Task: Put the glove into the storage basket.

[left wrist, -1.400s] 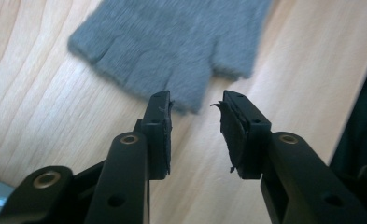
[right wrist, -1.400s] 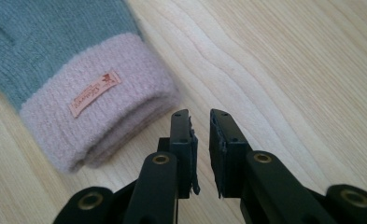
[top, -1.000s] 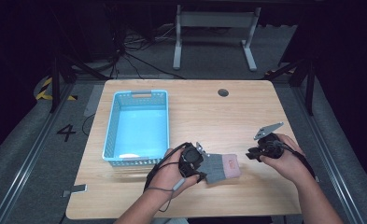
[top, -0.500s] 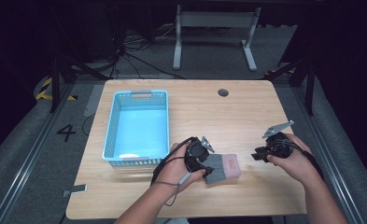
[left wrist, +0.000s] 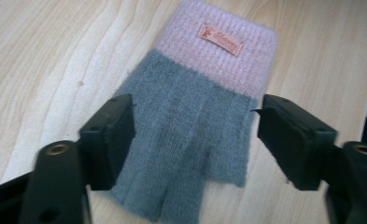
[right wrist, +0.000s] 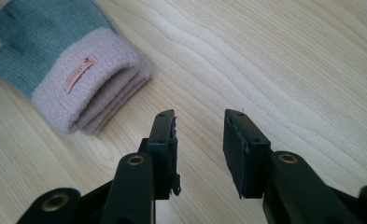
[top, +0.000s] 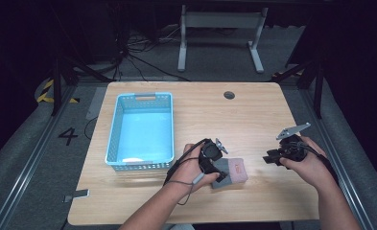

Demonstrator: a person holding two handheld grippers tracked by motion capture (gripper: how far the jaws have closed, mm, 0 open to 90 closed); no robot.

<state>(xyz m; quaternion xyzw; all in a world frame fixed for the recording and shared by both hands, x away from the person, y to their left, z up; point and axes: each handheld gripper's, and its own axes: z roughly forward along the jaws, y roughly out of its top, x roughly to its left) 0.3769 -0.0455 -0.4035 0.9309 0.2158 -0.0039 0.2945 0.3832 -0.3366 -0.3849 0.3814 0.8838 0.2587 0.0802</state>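
A pair of grey knitted gloves [top: 234,171] with pink cuffs lies flat near the table's front edge, one on the other. My left gripper [top: 218,173] hangs over their finger end, and its jaws have just been opening. In the left gripper view the gloves [left wrist: 195,93] lie between the left gripper [left wrist: 195,106] jaws, which stand wide on either side without pressing. My right gripper [top: 271,158] is to the right of the gloves. Its jaws have also just been opening. In the right gripper view the right gripper [right wrist: 199,119] is over bare wood, with the gloves [right wrist: 64,60] farther off.
A light blue plastic basket [top: 110,143] stands on the left half of the wooden table [top: 215,115]. A round cable hole [top: 229,95] sits near the far edge. Dark floor, cables and a metal stand lie beyond the table.
The left hand has shifted a little to the right over the gloves and its jaws have spread. The right hand has drawn slightly to the right, away from the gloves.
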